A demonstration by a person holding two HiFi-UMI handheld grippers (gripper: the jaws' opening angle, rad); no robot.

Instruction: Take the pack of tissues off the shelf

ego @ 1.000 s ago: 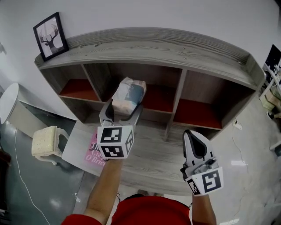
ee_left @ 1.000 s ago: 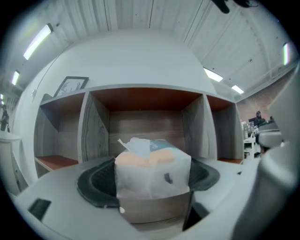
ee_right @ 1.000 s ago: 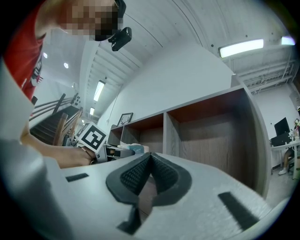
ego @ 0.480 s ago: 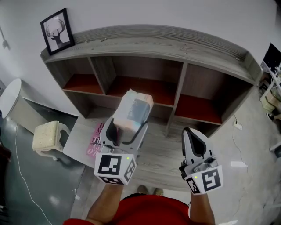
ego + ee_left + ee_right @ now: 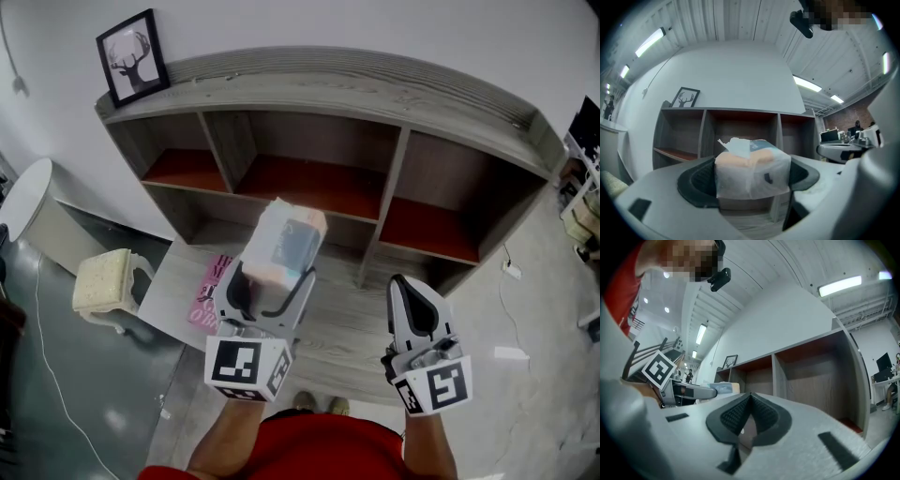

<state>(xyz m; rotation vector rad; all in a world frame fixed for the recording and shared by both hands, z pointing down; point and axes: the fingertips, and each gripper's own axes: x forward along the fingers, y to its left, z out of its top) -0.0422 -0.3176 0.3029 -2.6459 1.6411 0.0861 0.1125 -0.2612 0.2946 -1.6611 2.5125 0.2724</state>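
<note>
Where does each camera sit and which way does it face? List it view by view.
Head view: on the person's head, looking steeply down at the shelf; shows forearms, left claw shut on the tissue pack, right claw shut.
Left gripper view: on the left claw, facing the shelf; its jaws clamp the tissue pack.
Right gripper view: on the right claw, facing the shelf obliquely; jaws together, empty.
Head and left gripper views share the tissue pack.

My left gripper [image 5: 272,279] has the pack of tissues [image 5: 284,236] between its jaws, before the shelf's [image 5: 375,101] middle compartment. My right gripper [image 5: 407,294] lies to its right. A picture frame [image 5: 131,58] stands on the shelf's left corner.
</note>
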